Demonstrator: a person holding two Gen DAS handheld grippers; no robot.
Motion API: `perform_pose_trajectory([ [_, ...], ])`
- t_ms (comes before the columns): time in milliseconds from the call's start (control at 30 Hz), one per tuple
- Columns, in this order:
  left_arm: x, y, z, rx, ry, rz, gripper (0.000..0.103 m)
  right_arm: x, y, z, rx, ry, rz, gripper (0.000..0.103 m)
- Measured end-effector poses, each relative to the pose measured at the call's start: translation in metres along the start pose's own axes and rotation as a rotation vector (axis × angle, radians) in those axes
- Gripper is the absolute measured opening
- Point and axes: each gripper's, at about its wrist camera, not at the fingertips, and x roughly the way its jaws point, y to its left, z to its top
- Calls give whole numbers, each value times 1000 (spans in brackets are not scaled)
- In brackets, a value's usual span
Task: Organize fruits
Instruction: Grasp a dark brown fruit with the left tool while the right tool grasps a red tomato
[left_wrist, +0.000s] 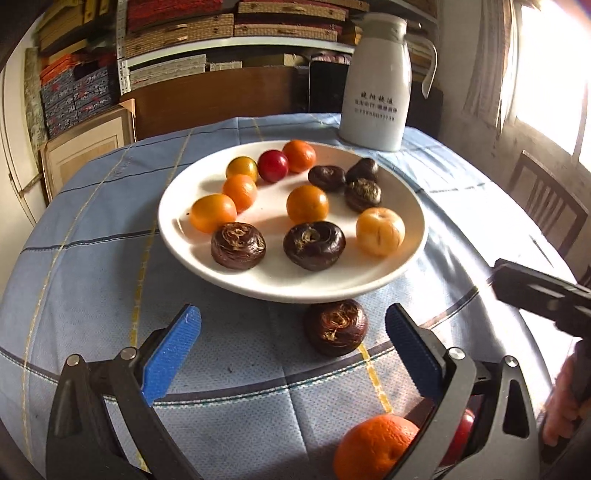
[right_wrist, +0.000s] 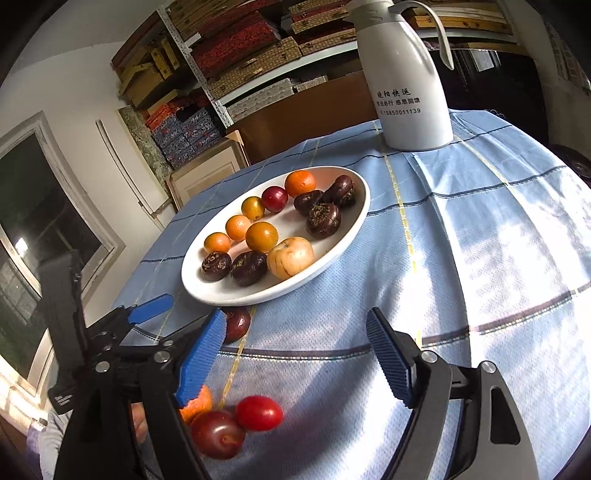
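Observation:
A white plate (left_wrist: 288, 284) holds several small orange fruits, one red fruit (left_wrist: 272, 165), a pale yellow fruit (left_wrist: 379, 231) and several dark brown water chestnuts. One loose water chestnut (left_wrist: 335, 326) lies on the cloth just in front of the plate, between my left gripper's (left_wrist: 293, 332) open blue fingers, nearer the right one. An orange (left_wrist: 373, 446) lies near the bottom edge. My right gripper (right_wrist: 297, 334) is open and empty above the cloth. In the right wrist view the plate (right_wrist: 347, 236) is ahead, and a red tomato (right_wrist: 259, 412), a dark red fruit (right_wrist: 218, 435) and the orange (right_wrist: 197, 404) lie close below.
A white thermos jug (left_wrist: 376, 81) stands behind the plate on the blue checked tablecloth (left_wrist: 92, 258); it also shows in the right wrist view (right_wrist: 406, 74). Shelves of stacked boxes fill the back. A wooden chair (left_wrist: 546, 206) stands at the right.

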Motion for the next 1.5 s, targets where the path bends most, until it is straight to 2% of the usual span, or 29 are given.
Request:
perform_pose_trajectory([
  [233, 21, -9, 3, 46, 79, -5, 98, 3, -3, 0, 5, 17, -9, 80],
  [500, 31, -30, 3, 146, 102, 41, 97, 7, -1, -2, 4, 27, -17, 80],
  [567, 32, -31, 2, 154, 110, 55, 92, 9, -1, -2, 2, 32, -18, 80],
  [633, 34, -28, 3, 134, 121, 54, 76, 10, 0, -3, 0, 37, -20, 81],
  [733, 34, -22, 3, 99, 120, 24, 66, 11, -2, -3, 1, 42, -20, 81],
  [833, 31, -28, 1, 118, 115, 17, 54, 11, -2, -3, 1, 47, -19, 81],
  [867, 30, -31, 0, 124, 111, 0, 43, 12, -2, -3, 1, 48, -19, 81],
  [900, 28, -34, -1, 133, 106, 1, 40, 11, -2, -3, 0, 47, -18, 81],
  [933, 26, -35, -2, 141, 99, 25, 40, 11, -2, -3, -1, 46, -16, 81],
  [1033, 16, -29, -5, 116, 75, 27, 40, 10, 0, -4, -10, 38, -3, 81],
  [1300, -21, 12, -19, -36, 8, 27, 40, -3, 17, -29, -107, 80, 33, 80],
  [1367, -31, 22, -25, -74, -6, 20, 40, -5, 19, -34, -115, 104, 67, 68],
  [1467, -41, 30, -32, -105, -17, 17, 40, -4, 11, -34, -67, 129, 86, 58],
  [1500, -42, 31, -34, -108, -17, 16, 40, 0, 9, -35, -55, 148, 92, 52],
])
